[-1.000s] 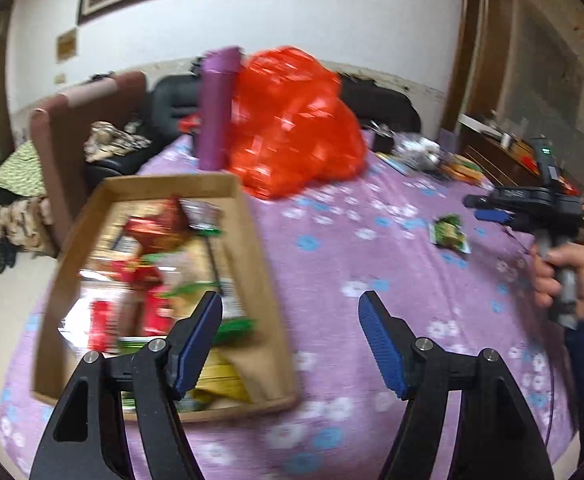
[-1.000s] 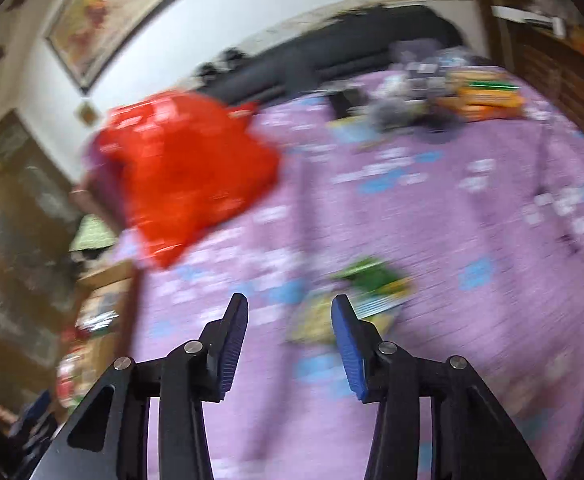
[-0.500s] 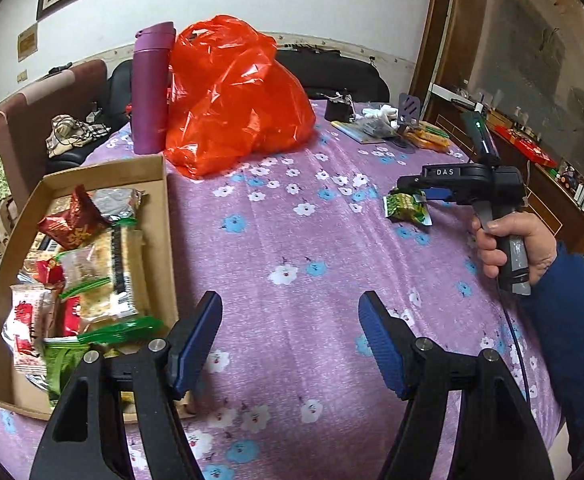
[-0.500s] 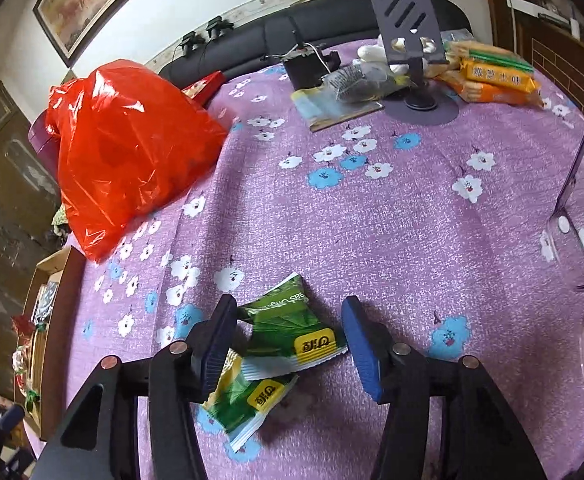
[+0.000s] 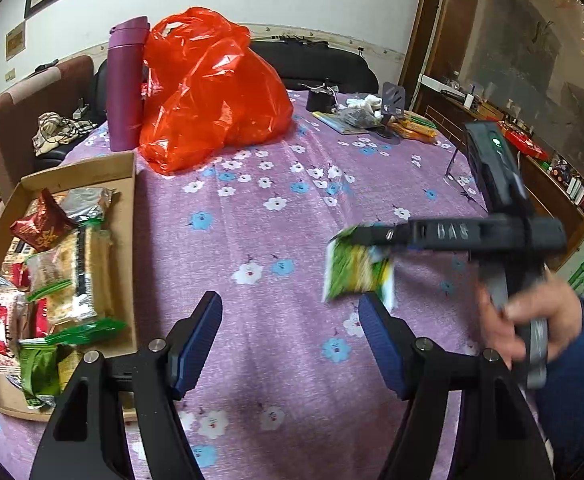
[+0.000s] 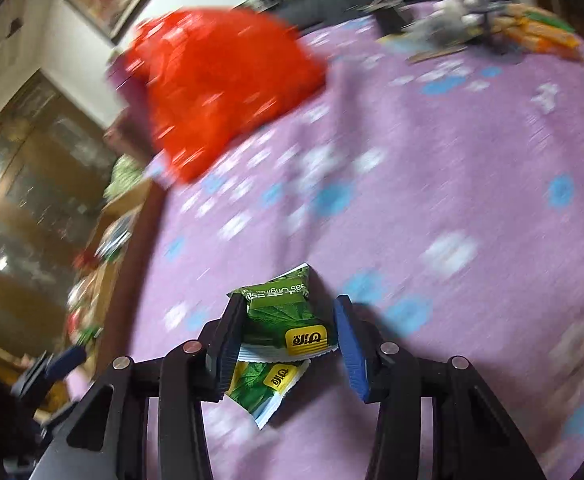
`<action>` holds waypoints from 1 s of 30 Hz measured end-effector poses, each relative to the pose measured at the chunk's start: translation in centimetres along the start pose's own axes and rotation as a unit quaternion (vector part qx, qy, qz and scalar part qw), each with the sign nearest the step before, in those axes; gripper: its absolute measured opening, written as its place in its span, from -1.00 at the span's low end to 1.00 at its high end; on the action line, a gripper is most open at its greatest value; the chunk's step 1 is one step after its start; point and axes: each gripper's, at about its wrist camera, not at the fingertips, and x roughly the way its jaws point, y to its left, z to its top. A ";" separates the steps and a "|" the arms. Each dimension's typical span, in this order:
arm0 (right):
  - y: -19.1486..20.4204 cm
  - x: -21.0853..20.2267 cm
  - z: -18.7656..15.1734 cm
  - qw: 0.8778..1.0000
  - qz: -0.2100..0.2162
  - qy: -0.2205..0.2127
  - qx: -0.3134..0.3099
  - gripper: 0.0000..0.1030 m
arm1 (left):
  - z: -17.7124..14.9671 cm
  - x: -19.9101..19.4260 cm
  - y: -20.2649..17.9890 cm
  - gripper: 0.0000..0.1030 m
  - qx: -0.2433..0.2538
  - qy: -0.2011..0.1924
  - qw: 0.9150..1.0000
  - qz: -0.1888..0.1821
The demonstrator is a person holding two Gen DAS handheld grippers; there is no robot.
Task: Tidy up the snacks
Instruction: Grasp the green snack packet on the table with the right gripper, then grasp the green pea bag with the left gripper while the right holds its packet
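Note:
My right gripper [image 6: 289,336] is shut on two green snack packets [image 6: 287,320] with yellow labels and holds them above the purple flowered tablecloth [image 6: 432,168]. In the left wrist view the same packets [image 5: 356,268] hang blurred from the right gripper [image 5: 356,236], mid-table. My left gripper [image 5: 292,328] is open and empty, low over the cloth, just right of the cardboard box [image 5: 125,208] that holds several snack packets [image 5: 71,264]. The box shows blurred at the left of the right wrist view [image 6: 127,216].
A red plastic bag [image 5: 207,88] and a purple flask [image 5: 125,84] stand behind the box. A phone stand, papers and orange snack packs [image 5: 416,126] lie at the table's far right. Chairs [image 5: 31,112] stand at the left edge.
My right gripper closed on the two green packets, lifted them off the cloth and is swinging them left toward the box. My left gripper stayed open and shifted slightly.

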 end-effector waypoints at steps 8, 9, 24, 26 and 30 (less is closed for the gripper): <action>-2.0 -2.8 -0.9 0.997 0.014 -0.077 0.028 -0.07 | 0.6 2.7 -2.2 0.36 0.007 0.025 1.000 0.007; -2.2 -2.8 -1.0 0.996 0.008 -0.078 0.030 -0.07 | 0.8 3.3 -2.7 0.36 0.011 0.029 0.999 0.008; -2.7 -3.9 -1.0 0.995 0.006 -0.098 0.025 -0.07 | 1.2 9.6 -4.9 0.35 0.031 0.070 0.996 0.033; -2.7 -3.8 -0.9 0.995 0.005 -0.098 0.024 -0.07 | 1.1 9.9 -5.1 0.29 0.038 0.071 0.996 0.041; -2.6 -3.7 -1.0 0.995 0.002 -0.100 0.024 -0.07 | 0.9 9.6 -5.9 -0.23 0.059 0.063 0.995 0.043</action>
